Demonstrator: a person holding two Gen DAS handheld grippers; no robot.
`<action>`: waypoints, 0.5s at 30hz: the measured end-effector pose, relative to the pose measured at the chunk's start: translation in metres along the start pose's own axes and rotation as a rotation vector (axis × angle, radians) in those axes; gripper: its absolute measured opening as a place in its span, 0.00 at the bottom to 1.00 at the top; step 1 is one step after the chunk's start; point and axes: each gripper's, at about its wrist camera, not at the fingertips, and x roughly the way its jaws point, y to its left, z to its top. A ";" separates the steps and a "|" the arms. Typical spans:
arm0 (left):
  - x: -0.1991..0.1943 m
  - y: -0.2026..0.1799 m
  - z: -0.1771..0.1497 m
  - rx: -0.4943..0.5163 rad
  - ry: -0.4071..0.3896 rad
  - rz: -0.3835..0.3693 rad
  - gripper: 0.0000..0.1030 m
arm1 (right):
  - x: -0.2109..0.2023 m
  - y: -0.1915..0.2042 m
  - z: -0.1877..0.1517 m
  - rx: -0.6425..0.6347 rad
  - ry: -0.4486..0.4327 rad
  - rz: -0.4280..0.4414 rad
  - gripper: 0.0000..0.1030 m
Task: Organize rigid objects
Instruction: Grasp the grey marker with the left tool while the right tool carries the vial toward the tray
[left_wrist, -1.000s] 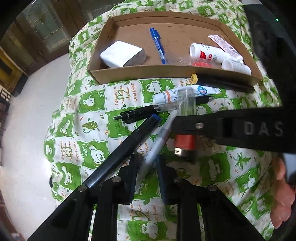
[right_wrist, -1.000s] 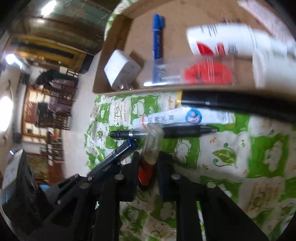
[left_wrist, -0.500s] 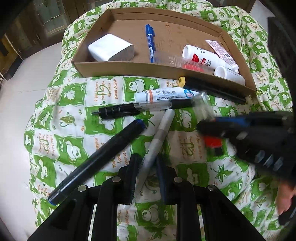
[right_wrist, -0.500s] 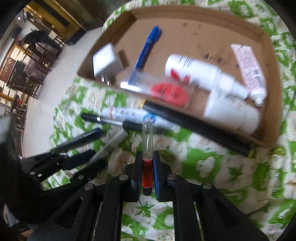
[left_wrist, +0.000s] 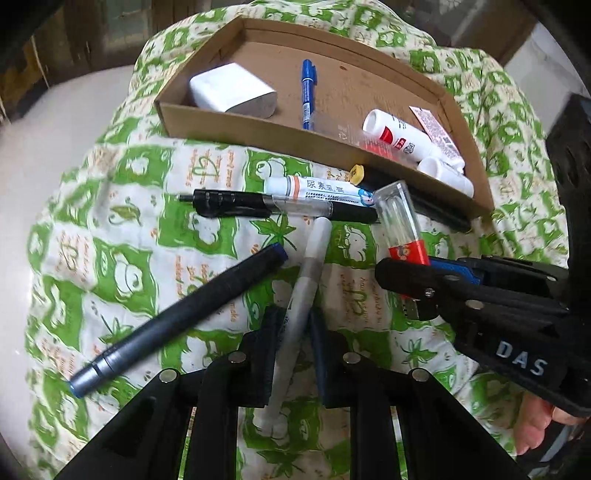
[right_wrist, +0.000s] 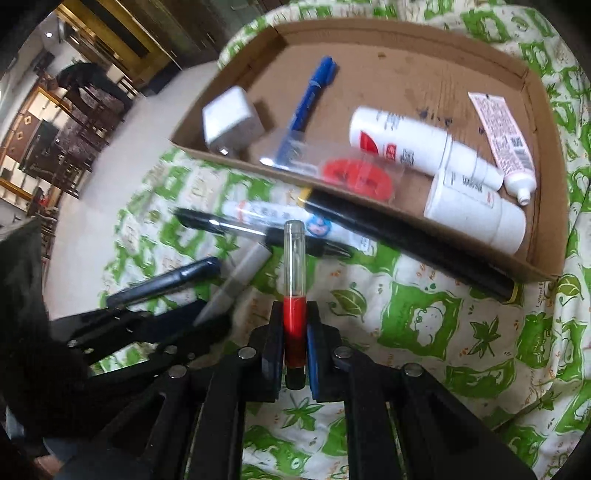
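My right gripper (right_wrist: 294, 314) is shut on the red base of a clear case (right_wrist: 294, 254). The case stands out ahead of the fingers, above the green-and-white cloth. In the left wrist view the same case (left_wrist: 400, 221) sticks out of the right gripper (left_wrist: 417, 284) at the right. My left gripper (left_wrist: 293, 321) has a grey marker (left_wrist: 314, 258) between its jaws; they are closing and the pads meet its barrel. The marker's far end lies on the cloth near a black pen. A cardboard tray (left_wrist: 258, 125) sits beyond both grippers.
A dark blue marker (left_wrist: 184, 310), a black pen (left_wrist: 280, 206), an ointment tube (left_wrist: 317, 188) and a long black marker (left_wrist: 424, 199) lie on the cloth before the tray. Inside are a white charger (left_wrist: 232, 88), a blue pen (left_wrist: 306, 92) and white bottles (left_wrist: 399, 136). A hand (left_wrist: 535, 424) shows at lower right.
The right gripper rolled and drew to the right with the clear case, which now points straight ahead of it. The left view turned; the grey marker stayed between the left fingers.
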 end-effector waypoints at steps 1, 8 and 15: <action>0.001 0.001 0.000 -0.001 0.005 -0.002 0.16 | -0.004 0.000 -0.001 -0.004 -0.014 0.007 0.10; 0.016 -0.015 0.000 0.084 0.028 0.087 0.17 | -0.025 0.003 -0.004 -0.028 -0.070 0.027 0.10; 0.015 -0.013 0.002 0.079 0.028 0.084 0.17 | -0.052 -0.004 -0.003 -0.032 -0.134 0.028 0.10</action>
